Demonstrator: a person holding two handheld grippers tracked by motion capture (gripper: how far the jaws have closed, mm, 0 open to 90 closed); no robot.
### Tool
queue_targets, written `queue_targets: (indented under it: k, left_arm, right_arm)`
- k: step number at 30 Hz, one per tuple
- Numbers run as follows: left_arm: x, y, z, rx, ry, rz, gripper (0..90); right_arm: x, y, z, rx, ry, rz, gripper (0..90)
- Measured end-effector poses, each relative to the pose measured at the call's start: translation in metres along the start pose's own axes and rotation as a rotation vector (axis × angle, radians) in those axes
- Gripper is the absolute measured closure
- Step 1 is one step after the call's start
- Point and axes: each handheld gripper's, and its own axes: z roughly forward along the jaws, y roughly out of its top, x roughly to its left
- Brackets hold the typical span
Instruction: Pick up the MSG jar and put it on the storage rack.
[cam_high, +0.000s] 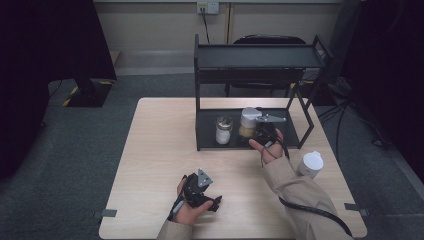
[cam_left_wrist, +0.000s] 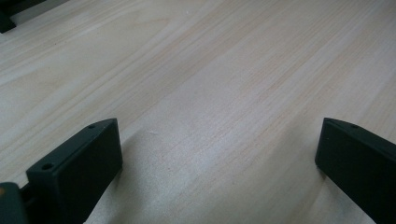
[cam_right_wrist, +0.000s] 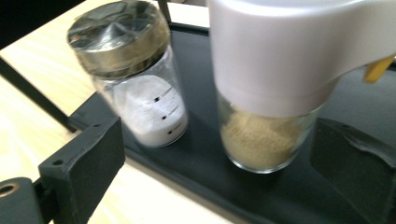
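Standing upright on the rack's lower shelf: white-capped jar, right jaws spread around it

White-capped jar (cam_right_wrist: 268, 93) stands upright, long axis vertical, white cap on top, tan granules in the clear glass lower part. It sits on the black bottom tray (cam_high: 207, 137) of the two-level rack (cam_high: 257, 55) at the far middle of the counter (cam_high: 150, 165). A yellowish tab shows at the cap's right edge in the right gripper view. No readable writing on it.

Just to its left on the same tray: glass shaker jar (cam_right_wrist: 133, 74), also upright, metal lid, white powder inside. Small dark marks printed down its side, too small to read. The two jars are near each other, not touching.

Right hand-held gripper (cam_high: 261, 131) is at the tray's near edge, jaws wide open. In the right gripper view the white-capped jar stands between the jaws, nearer the right one; pads do not press on it, nothing held. The shaker jar is above the left jaw.

Left hand-held gripper (cam_high: 200, 190) is low over the bare counter, near side, left of centre, jaws wide open, nothing between them but wood grain.

White cup-like container (cam_high: 311, 164) stands on the counter right of the rack, beside the right sleeve.
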Motion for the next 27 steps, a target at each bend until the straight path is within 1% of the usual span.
queue_targets:
  k: [5,7,11,14,17,20,22,24,27]
  left_arm:
    - [0.000,0.000,0.000,0.000,0.000,0.000,0.0]
    - [0.000,0.000,0.000,0.000,0.000,0.000,0.0]
    - [0.000,0.000,0.000,0.000,0.000,0.000,0.0]
    - [0.000,0.000,0.000,0.000,0.000,0.000,0.0]
    - [0.000,0.000,0.000,0.000,0.000,0.000,0.0]
    - [0.000,0.000,0.000,0.000,0.000,0.000,0.0]
    - [0.000,0.000,0.000,0.000,0.000,0.000,0.0]
    - [0.000,0.000,0.000,0.000,0.000,0.000,0.0]
    - [0.000,0.000,0.000,0.000,0.000,0.000,0.0]
  right_arm:
    - [0.001,-0.005,-0.003,0.005,0.020,-0.005,1.3]
    - [0.001,-0.008,-0.004,0.009,0.028,0.003,1.4]
    - [0.001,-0.014,-0.009,0.005,0.038,-0.002,1.3]
    - [0.000,-0.018,-0.013,0.010,0.045,0.006,1.3]
    - [-0.001,-0.022,-0.016,0.010,0.053,-0.010,1.3]
    - [-0.002,-0.026,-0.017,0.019,0.067,-0.002,1.3]
    - [-0.001,-0.029,-0.019,0.021,0.065,-0.019,1.3]
    - [-0.002,-0.031,-0.021,0.023,0.078,-0.021,1.3]
    - [0.000,-0.034,-0.023,0.026,0.088,-0.038,1.3]
